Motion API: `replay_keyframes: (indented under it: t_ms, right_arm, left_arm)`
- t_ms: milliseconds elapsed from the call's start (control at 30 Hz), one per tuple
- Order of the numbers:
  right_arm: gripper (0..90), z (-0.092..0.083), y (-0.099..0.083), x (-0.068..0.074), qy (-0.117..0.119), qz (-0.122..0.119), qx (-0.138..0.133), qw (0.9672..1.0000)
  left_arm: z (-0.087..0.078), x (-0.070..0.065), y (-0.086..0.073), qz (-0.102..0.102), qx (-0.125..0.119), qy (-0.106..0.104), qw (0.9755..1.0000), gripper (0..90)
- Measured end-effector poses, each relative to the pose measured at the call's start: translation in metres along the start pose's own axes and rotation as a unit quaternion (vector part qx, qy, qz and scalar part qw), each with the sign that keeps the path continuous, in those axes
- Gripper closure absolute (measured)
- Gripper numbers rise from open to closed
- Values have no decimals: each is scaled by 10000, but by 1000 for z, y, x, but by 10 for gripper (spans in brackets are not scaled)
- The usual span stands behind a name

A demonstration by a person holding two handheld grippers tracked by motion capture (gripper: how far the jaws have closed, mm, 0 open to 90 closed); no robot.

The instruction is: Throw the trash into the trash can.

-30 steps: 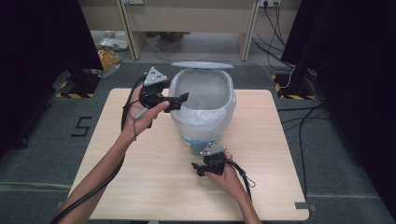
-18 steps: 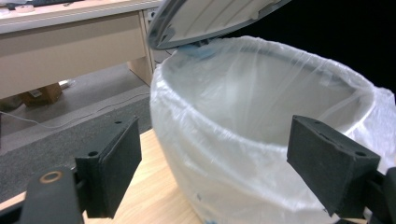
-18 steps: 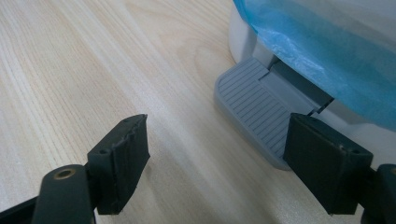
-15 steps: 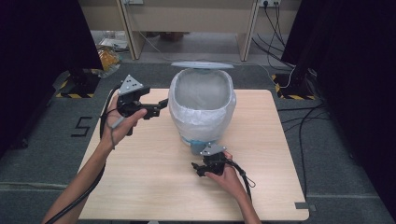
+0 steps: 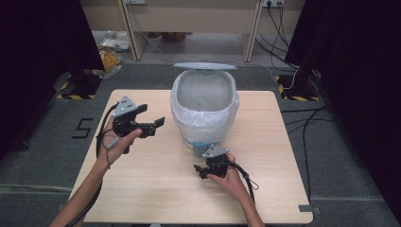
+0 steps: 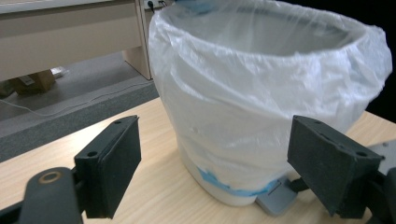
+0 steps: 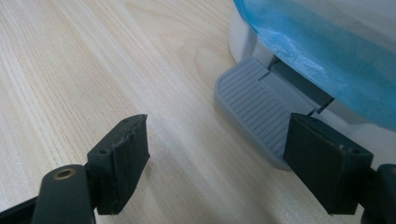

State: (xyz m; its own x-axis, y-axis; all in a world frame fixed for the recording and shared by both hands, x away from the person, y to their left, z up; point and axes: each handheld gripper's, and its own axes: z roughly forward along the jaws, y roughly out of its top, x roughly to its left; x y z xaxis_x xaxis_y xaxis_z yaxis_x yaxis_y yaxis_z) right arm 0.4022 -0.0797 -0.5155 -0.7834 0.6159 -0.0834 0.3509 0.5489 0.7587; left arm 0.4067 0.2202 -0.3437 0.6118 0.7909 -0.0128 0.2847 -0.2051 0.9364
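Left gripper pulled back from the rim of the pedal bin over the last second. A second earlier it sat at the liner's edge on the left; at this moment it hung lower and left of the bin, over the table, clear of the plastic. Jaws apart, nothing between them; in the left gripper view they framed the bin without touching.

White bin liner was already draped over the rim and down the sides, a blue band showing near the base. Lid stood open at the back.

Right gripper hadn't moved: low on the table just in front of the grey foot pedal, jaws apart, one pad beside the pedal. Whether it was touching, can't tell.

Read: liner-fitting on the left side looked done, so the retreat probably meant release. Pedal likely next.
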Motion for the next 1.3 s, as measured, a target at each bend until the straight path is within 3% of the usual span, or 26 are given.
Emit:
replay_keyframes:
  t_ms: [500, 633, 833, 1033, 1300]
  right_arm:
    - [222, 0, 0, 0, 8, 13, -6, 10000]
    - [222, 0, 0, 0, 8, 14, -8, 10000]
    - [222, 0, 0, 0, 2, 18, -15, 10000]
    - [222, 0, -1, 0, 1, -4, -32, 10000]
    - [222, 0, -1, 0, -3, -23, -38, 10000]
  left_arm:
    - [-6, -10, -52, 34, 203, -27, 9998, 170]
    - [-7, -12, -66, -74, 228, -57, 9997, 171]
    - [-3, -14, -90, -79, 411, -23, 9991, 171]
    - [3, -17, -119, -83, 702, 73, 9975, 171]
    - [8, -19, -159, -133, 1140, 118, 9933, 172]
